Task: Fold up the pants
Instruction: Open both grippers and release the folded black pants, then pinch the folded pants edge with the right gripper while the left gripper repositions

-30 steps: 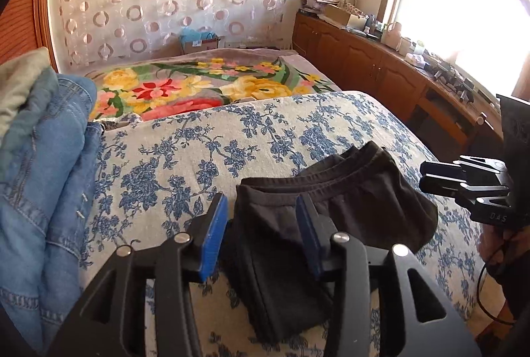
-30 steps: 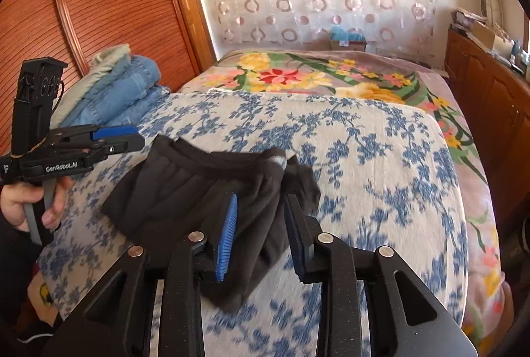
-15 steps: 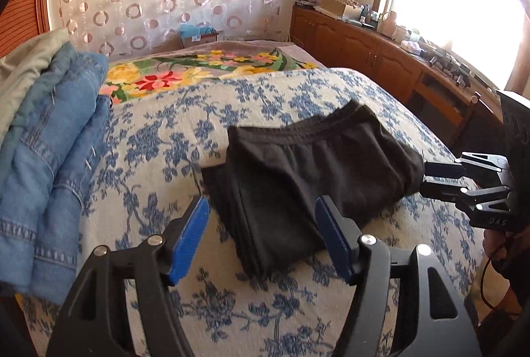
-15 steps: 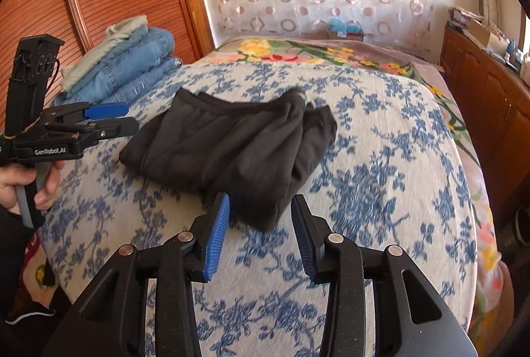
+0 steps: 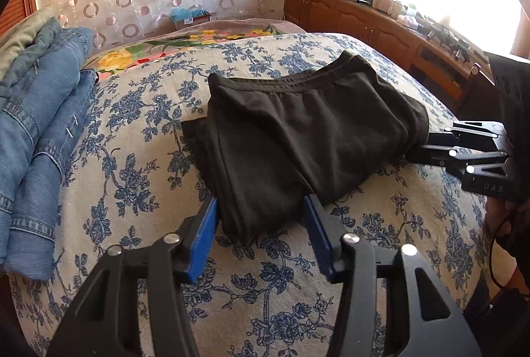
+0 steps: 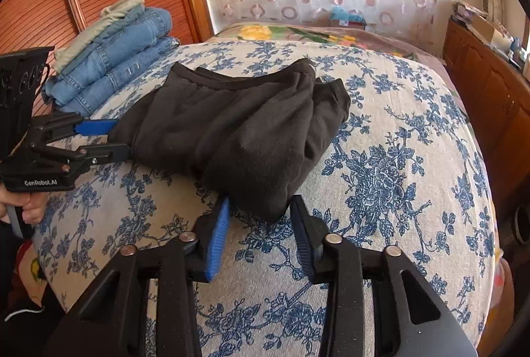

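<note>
Both tools have just been closing: the left tool (image 5: 260,218) and right tool (image 6: 260,214) each straddle a near corner of the folded black pants (image 5: 298,138), which lie mid-bed (image 5: 139,158), pads not clearly pinching yet. Another fold or a lift looks imminent.

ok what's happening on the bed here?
A person holds a gripper in each hand and is folding black pants on the blue-flowered bedspread. The pants already lie folded into a compact bundle. The left gripper and right gripper each sit at a near corner of it; their jaws have just been closing with an edge of cloth between them, though a firm pinch isn't clear. A stack of folded jeans waits at the side.
</note>
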Tool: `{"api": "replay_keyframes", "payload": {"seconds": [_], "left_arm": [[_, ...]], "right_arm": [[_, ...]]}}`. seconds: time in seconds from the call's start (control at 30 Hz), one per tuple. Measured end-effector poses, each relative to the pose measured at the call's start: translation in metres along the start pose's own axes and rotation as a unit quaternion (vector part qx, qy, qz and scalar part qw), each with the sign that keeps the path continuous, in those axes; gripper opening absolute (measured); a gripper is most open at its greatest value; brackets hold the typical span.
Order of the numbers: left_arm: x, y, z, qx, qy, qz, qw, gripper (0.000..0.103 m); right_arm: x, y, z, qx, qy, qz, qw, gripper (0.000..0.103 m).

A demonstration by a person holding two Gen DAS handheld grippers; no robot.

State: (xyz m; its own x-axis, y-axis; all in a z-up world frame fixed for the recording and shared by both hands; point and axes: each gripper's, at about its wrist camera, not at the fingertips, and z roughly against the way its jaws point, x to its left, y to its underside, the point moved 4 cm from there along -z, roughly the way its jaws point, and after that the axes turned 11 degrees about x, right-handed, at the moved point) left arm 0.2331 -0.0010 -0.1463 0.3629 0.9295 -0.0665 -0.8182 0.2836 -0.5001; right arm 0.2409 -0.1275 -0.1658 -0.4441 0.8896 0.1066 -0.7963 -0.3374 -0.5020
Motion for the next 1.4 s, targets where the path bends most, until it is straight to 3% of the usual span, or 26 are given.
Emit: {"api": "replay_keyframes", "payload": {"seconds": [0.1,0.2,0.3,0.57,1.03,1.23,1.4], "left_arm": [[0.002,0.001,-0.005,0.002,-0.006,-0.002,1.0000,0.037],[0.002,0.000,-0.002,-0.008,0.005,-0.001,1.0000,0.019],[-0.002,0.001,0.003,-0.020,0.005,-0.006,0.9998,0.012],[0.004,0.006,0.028,-0.054,-0.009,0.014,0.9984,0.008],[-0.024,0.062,0.045,-0.045,0.000,0.011,0.9989,0.009],[-0.031,0.076,0.043,-0.040,-0.005,0.006,0.9992,0.011],[-0.031,0.077,0.039,-0.034,-0.007,0.006,0.9994,0.011]], "right_arm": [[-0.003,-0.001,0.003,-0.013,-0.011,-0.006,1.000,0.009],[-0.006,-0.001,0.007,-0.022,-0.013,-0.010,1.000,0.007],[-0.008,0.000,0.011,-0.027,-0.012,-0.016,0.999,0.006],[-0.013,0.005,0.022,-0.041,0.003,-0.013,0.999,0.005],[0.007,0.059,0.056,-0.037,-0.013,-0.010,0.999,0.007],[0.010,0.075,0.067,-0.037,-0.004,-0.010,0.999,0.020],[0.013,0.064,0.079,-0.061,-0.012,-0.011,0.998,0.036]]}}
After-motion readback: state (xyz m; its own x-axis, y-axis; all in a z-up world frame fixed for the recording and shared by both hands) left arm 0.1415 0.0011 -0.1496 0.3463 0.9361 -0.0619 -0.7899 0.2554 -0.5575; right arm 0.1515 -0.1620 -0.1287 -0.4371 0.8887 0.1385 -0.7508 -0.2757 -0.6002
